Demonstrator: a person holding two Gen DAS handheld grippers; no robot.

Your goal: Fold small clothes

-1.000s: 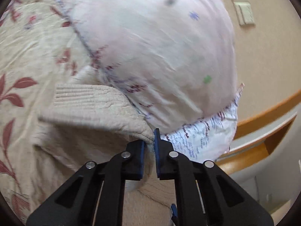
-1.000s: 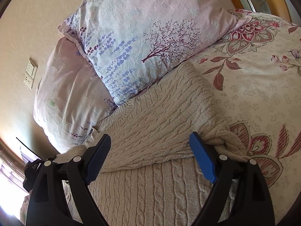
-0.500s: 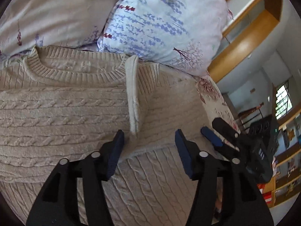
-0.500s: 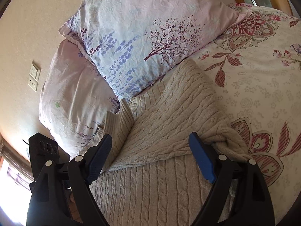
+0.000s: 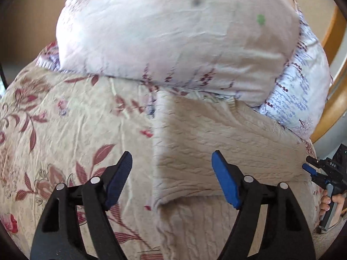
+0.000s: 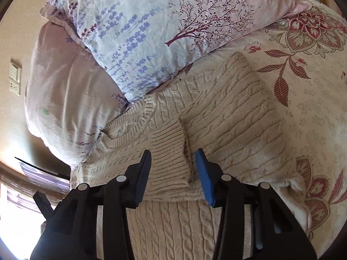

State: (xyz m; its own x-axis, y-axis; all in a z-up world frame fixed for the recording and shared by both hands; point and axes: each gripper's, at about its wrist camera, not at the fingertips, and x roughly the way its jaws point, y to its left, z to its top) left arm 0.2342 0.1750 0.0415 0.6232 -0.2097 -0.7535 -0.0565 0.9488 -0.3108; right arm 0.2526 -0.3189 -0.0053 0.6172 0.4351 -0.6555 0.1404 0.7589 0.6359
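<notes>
Right tongs (image 6: 173,173) closing round ribbed cuff (image 6: 169,160) on sweater (image 6: 227,130), not yet pinching. Left tongs (image 5: 171,177) opening, empty. Grip cuff at 12 o'clock edge; keep fold flat.

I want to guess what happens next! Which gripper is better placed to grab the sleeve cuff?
Probably the right gripper: its closing jaws straddle the ribbed cuff. The left gripper hangs opening over the sweater's edge.

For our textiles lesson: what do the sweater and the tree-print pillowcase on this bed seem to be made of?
Sweater: chunky beige knit, likely wool or acrylic; matte, with raised cable ribs and a ribbed cuff. Tree-print pillowcase: thin woven cloth, probably cotton or a blend; smooth, with fine creases and a flat printed pattern.
</notes>
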